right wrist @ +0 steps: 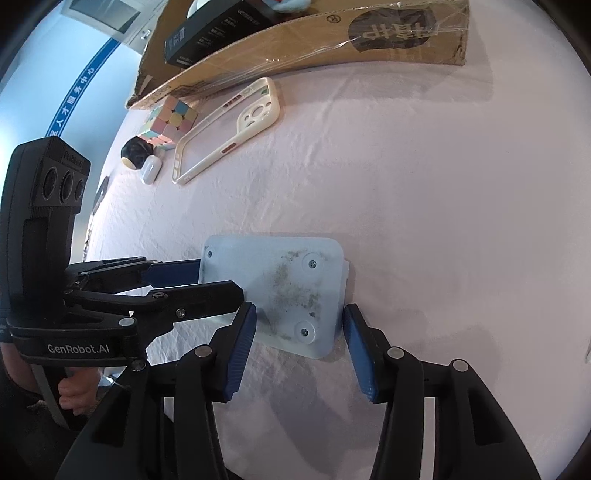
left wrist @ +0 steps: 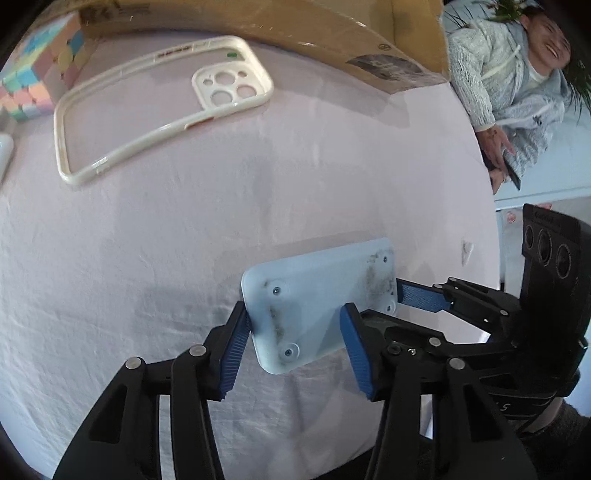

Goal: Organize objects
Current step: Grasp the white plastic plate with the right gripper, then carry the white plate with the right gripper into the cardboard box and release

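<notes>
A pale blue rectangular plate [left wrist: 317, 306] with corner screws and grey smudges lies on the pink cloth; it also shows in the right wrist view [right wrist: 280, 291]. My left gripper [left wrist: 295, 336] is open, its blue pads at the plate's two sides. My right gripper [right wrist: 299, 343] is open too, its pads beside the plate's near edge. In the left wrist view the right gripper [left wrist: 391, 306] comes in from the right at the plate. In the right wrist view the left gripper [right wrist: 207, 277] reaches in from the left.
A cream phone case [left wrist: 155, 107] [right wrist: 229, 129] lies flat farther back. A pastel cube [right wrist: 170, 122] [left wrist: 33, 81], a white earbud case [right wrist: 150, 169] and a black round object [right wrist: 136, 151] sit left. A cardboard box [right wrist: 314, 40] [left wrist: 295, 33] stands behind. A person [left wrist: 524, 74] sits at right.
</notes>
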A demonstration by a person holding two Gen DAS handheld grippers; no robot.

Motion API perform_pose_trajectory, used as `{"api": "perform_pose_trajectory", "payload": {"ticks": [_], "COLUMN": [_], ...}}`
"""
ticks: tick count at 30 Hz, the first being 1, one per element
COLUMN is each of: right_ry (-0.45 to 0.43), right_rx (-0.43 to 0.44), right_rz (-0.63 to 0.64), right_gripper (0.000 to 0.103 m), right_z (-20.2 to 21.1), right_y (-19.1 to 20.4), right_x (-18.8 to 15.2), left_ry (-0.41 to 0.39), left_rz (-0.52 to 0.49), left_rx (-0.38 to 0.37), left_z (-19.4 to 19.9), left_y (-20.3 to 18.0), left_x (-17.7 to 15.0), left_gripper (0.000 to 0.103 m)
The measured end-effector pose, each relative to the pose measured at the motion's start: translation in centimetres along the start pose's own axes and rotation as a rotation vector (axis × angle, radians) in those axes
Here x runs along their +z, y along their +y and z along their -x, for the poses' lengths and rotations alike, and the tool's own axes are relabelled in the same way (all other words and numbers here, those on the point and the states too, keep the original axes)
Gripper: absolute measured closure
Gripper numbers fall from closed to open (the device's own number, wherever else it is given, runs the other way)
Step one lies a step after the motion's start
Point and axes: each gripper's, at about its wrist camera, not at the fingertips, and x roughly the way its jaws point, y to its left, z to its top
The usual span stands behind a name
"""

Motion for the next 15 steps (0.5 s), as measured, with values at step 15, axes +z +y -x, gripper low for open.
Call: {"api": "perform_pose_trajectory", "payload": {"ticks": [15], "right_ry": [0.075], "right_rx": [-0.025], "right_rz": [-0.110], "right_gripper": [0.052], "right_z": [-0.4], "right_y": [0.1], "right_x": [1.1], "left_ry": [0.032], "left_rz": [0.108], "left_rx": [-0.051], "left_z": [-0.1], "left_y": [1.0], "left_x": [0.1], "left_gripper": [0.063]}}
